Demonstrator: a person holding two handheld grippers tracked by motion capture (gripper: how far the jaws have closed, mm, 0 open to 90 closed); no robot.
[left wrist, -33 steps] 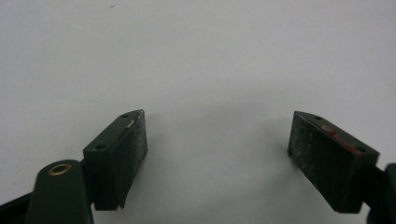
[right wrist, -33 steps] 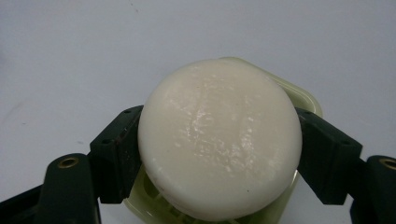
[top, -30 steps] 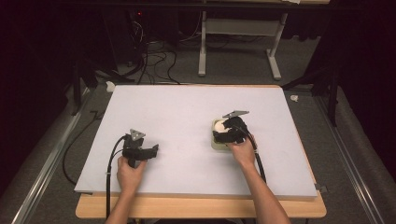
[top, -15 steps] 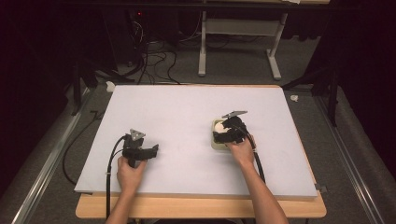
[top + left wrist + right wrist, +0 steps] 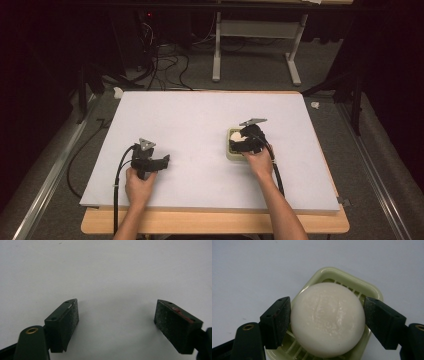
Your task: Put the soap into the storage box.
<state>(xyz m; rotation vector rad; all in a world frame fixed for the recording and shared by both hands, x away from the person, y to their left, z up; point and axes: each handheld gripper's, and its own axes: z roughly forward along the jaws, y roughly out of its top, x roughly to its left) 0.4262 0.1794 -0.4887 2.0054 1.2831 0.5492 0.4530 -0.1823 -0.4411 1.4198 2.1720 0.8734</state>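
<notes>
**Operator:** White board covers the table (image 5: 200,115) from edge to edge, matte and bare apart from my work. On its right half sits the round white peeled egg (image 5: 327,318), resting in the pale green plastic slicer tray with ribbed slots (image 5: 352,277). My right gripper (image 5: 327,322) has its pads touching the egg on both flanks, so I read it as clasped on the egg, directly over the cradle.

**Observer:** How do you finish setting it well?

**Operator:** I'd keep the squeeze light, since the egg looks soft and could dent or split. I'd centre it over the ribs, let it settle fully, then part the jaws evenly so neither pad drags it sideways or tips the tray.

**Observer:** And the other hand?

**Operator:** My left gripper (image 5: 116,317) hangs over bare board with jaws spread wide, nothing between them; in the high view it sits near the front-left (image 5: 147,160), well apart from the tray.

**Observer:** Room to move?

**Operator:** Plenty toward the far side and the middle. The right edge of the board lies nearer the tray, so I'd withdraw upward and back toward myself.
</notes>
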